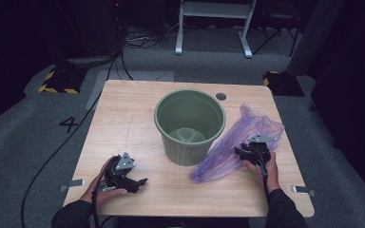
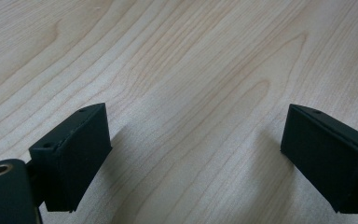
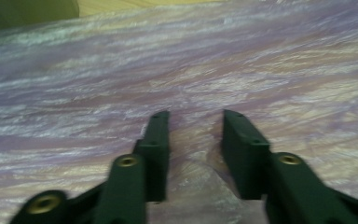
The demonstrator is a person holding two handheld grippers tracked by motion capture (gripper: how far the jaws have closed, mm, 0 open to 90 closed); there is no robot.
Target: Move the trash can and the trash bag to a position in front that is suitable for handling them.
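- The left gripper rests low on the wooden table, near the front edge. Its jaws are wide apart with nothing between them.
- The right gripper is on the purple plastic bag. Its jaws are partly closed, with a bunch of the bag between them.
- The bag lies just right of the green bucket, leaning on it.

Wooden table carries green bin (upright), purple bag.
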